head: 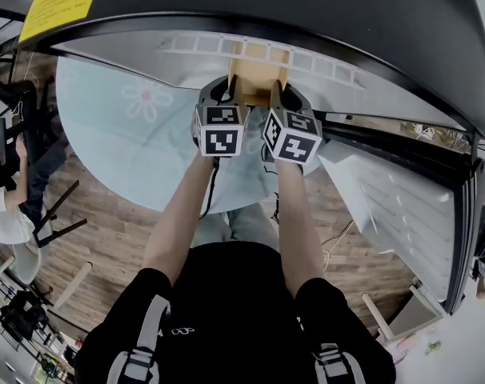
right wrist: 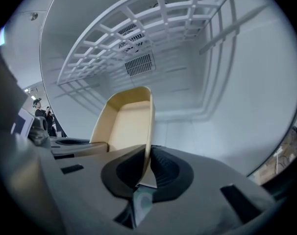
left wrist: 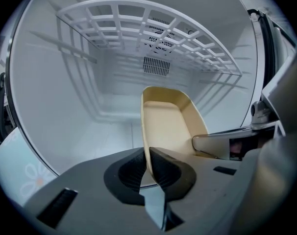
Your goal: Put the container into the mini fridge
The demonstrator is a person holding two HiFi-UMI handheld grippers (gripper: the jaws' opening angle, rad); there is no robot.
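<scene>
Left gripper (head: pixel 229 93), right gripper (head: pixel 281 94), container (head: pixel 258 69), open fridge (head: pixel 306 22)

The person's bare left forearm (head: pixel 178 214) and bare right forearm (head: pixel 297 222) reach forward side by side, almost parallel, out of short black sleeves. Each hand carries a grey two-jaw tool with a white marker cube (head: pixel 220 130) printed with black squares. The left gripper (left wrist: pixel 147 168) has its black padded jaws pressed together on the left wall of a tan shallow plastic container (left wrist: pixel 165 126). The right gripper (right wrist: pixel 147 168) pinches the opposite wall likewise. The two grippers sit close together, level.
</scene>
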